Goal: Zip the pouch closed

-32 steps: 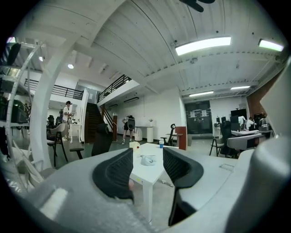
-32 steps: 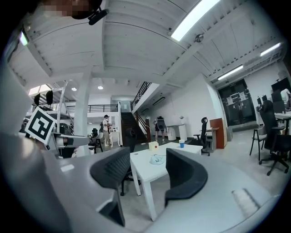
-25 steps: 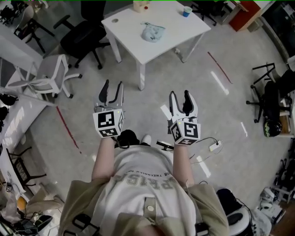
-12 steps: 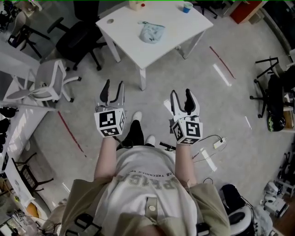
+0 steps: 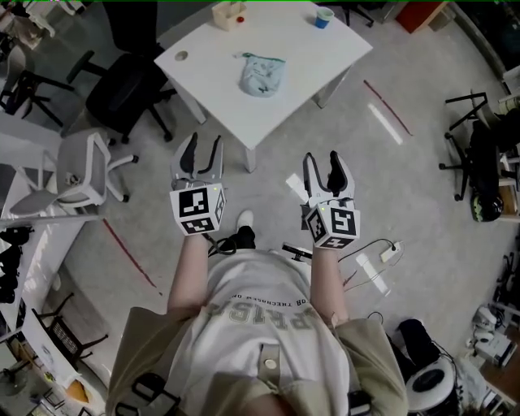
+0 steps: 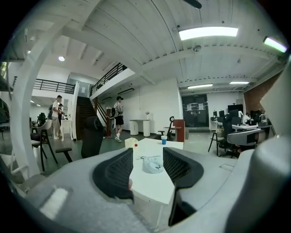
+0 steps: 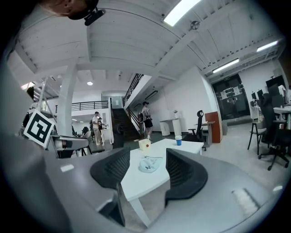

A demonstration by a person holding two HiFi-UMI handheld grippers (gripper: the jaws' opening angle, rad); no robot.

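Pouch (image 5: 262,75) is brought nearer at 12 o'clock; left gripper (image 5: 203,145) and right gripper (image 5: 323,161) are held empty, jaws apart, for approach.

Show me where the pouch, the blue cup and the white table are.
pouch (image 5: 262,75), head view, middle of its light blue body.
blue cup (image 5: 324,18), head view, its side.
white table (image 5: 317,55), head view, bare top right of the pouch.
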